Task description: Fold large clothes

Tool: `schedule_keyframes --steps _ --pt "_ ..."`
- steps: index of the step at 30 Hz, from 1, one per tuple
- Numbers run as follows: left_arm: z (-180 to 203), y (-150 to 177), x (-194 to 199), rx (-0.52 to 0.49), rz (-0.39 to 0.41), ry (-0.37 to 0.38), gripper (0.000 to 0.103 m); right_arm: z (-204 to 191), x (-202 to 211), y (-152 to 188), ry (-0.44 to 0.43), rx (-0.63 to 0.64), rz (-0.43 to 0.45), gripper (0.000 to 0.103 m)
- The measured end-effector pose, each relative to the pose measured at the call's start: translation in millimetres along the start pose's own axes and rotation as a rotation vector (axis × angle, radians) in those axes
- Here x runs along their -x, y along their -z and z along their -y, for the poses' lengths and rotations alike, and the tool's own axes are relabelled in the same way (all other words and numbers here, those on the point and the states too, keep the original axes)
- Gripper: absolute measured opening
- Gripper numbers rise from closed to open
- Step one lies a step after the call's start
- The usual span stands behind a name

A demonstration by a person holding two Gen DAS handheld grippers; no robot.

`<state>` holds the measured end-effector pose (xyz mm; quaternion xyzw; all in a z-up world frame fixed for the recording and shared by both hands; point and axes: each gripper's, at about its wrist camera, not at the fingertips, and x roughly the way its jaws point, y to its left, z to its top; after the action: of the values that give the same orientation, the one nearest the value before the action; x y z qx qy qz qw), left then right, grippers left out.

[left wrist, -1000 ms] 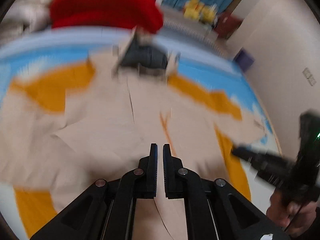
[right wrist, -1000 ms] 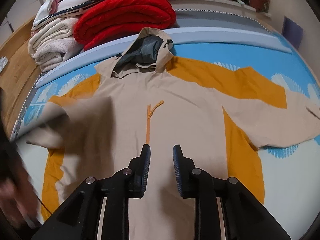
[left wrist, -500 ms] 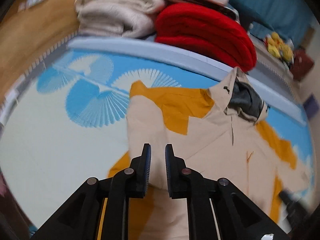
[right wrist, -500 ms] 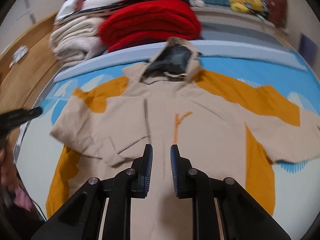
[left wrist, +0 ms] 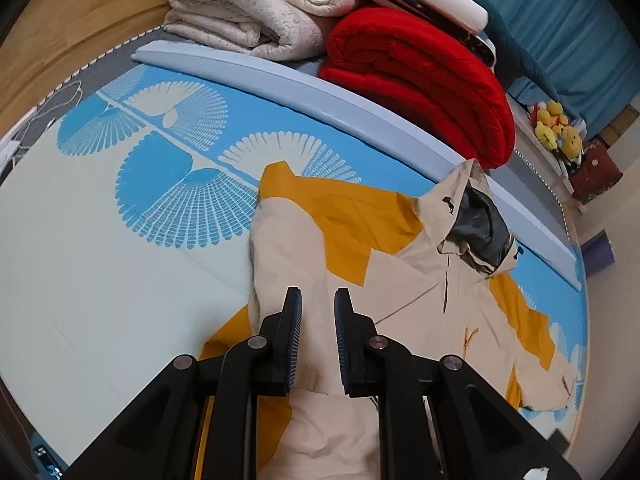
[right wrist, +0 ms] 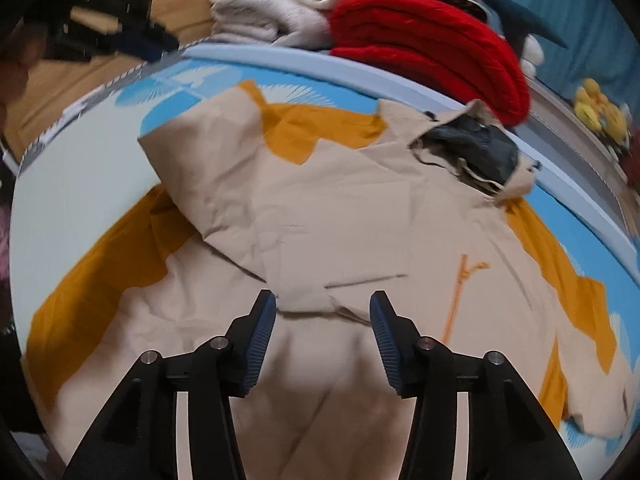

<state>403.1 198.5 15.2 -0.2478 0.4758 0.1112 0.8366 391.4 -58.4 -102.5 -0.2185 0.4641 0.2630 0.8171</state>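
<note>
Each handheld gripper is matte black plastic: the left gripper and the right gripper both carry two fingers faced with ribbed blue pads. Angular linkage arms with hollow triangular cutouts fan toward 5 and 7 o'clock. Round silver screws mark each pivot, four per tool.

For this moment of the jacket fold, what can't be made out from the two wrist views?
- Jacket hem: left wrist view, hidden under the left gripper and cut by the bottom edge.
- Far sleeve cuff: right wrist view, smeared by blur near the rim.
- Plush toys: too small to identify.
- Dark device at upper left in the right wrist view: blurred, its jaws unreadable.
</note>
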Motion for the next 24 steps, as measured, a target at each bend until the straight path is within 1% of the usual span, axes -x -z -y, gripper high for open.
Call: schedule_keyframes --steps 3,5,9,11,13,14,16,17,18,19,24 --pt "-6.9 -1.1 -3.9 0.024 -0.017 -0.004 0.014 -13.1 -16.9 -7.0 0.009 0.059 -0.009 0.057" --pt "-12.1 -3.0 -5.4 0.045 -0.027 0.006 0.014 -21.8 -29.5 -10.2 0.026 0.102 -0.024 0.057" --pt "-25.8 -11.6 -2.8 0.081 -0.012 -0.003 0.014 -39.8 -57.4 -6.8 0.106 0.210 -0.088 0.057" --pt "-35.3 -17.0 -2.9 0.112 -0.007 -0.011 0.014 -45.0 -68.5 -1.7 0.121 0.252 -0.124 0.057" --pt "-41.6 -19.3 -3.2 0.130 -0.005 -0.018 0.014 -47.6 -75.9 4.8 0.141 0.292 -0.148 0.051" --pt "-44.8 -20.2 -3.5 0.142 -0.004 -0.023 0.014 -48.0 -76.0 6.7 0.148 0.304 -0.146 0.043" --pt "-46.5 -20.8 -4.4 0.154 -0.006 -0.024 0.014 -42.5 -67.7 5.4 0.125 0.277 -0.117 0.030" --pt "-45.3 -19.9 -5.3 0.158 -0.007 -0.024 0.014 -39.8 -64.6 3.6 0.117 0.261 -0.108 0.012" --pt "-43.6 -19.6 -5.8 0.158 -0.009 -0.023 0.014 -34.4 -59.5 0.4 0.104 0.233 -0.096 0.009" --pt "-39.7 -18.3 -6.7 0.156 -0.012 -0.019 0.014 -29.4 -54.5 -2.9 0.102 0.206 -0.081 0.009" --pt "-17.8 -14.1 -6.2 0.099 -0.010 0.009 0.014 16.4 -10.1 -26.3 0.033 -0.027 0.060 0.009"
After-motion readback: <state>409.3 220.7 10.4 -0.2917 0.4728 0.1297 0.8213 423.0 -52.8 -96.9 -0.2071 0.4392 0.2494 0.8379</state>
